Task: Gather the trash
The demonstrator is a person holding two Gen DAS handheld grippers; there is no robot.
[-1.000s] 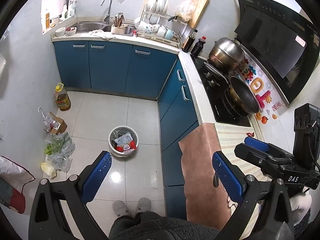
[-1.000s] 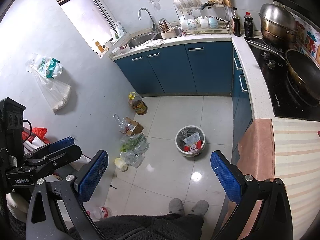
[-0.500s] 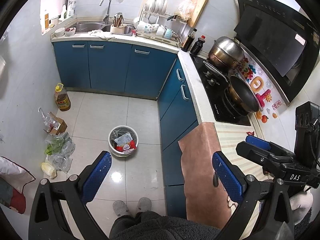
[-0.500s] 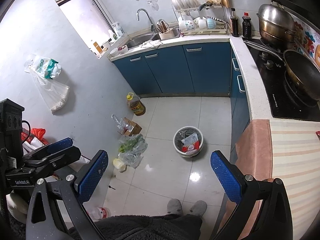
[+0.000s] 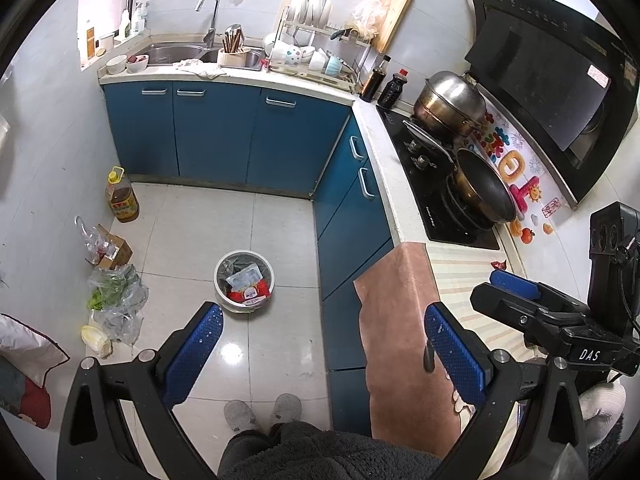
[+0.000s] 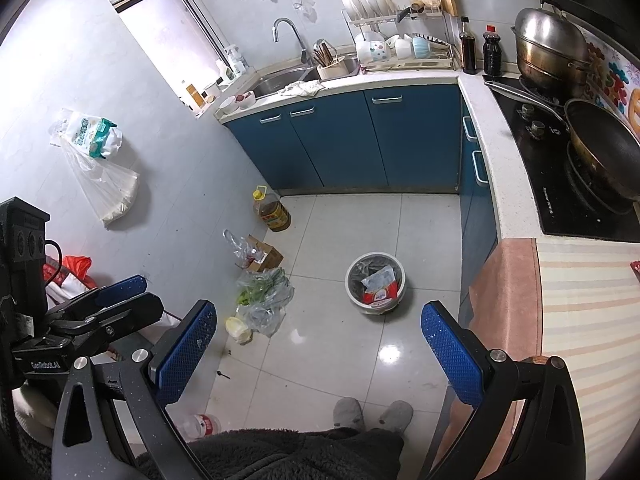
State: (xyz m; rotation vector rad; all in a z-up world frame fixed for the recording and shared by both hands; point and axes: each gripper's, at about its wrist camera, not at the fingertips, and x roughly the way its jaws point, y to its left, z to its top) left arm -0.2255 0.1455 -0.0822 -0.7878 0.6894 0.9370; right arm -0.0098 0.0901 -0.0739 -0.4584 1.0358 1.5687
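A white trash bin stands on the tiled floor, holding red and white wrappers; it also shows in the right wrist view. A small red wrapper lies on the striped counter mat near the wall; its edge shows in the right wrist view. My left gripper is open and empty, held high above the floor and counter edge. My right gripper is open and empty, high above the floor. Each gripper shows at the side of the other's view.
Along the left wall lie an oil bottle, a cardboard box, a plastic bag of greens and a plastic bottle. Blue cabinets, the stove with a wok and a pink cloth border the floor.
Both views have shifted very slightly; the bin sits a little lower-left in the right wrist view. Both grippers stay open and empty.
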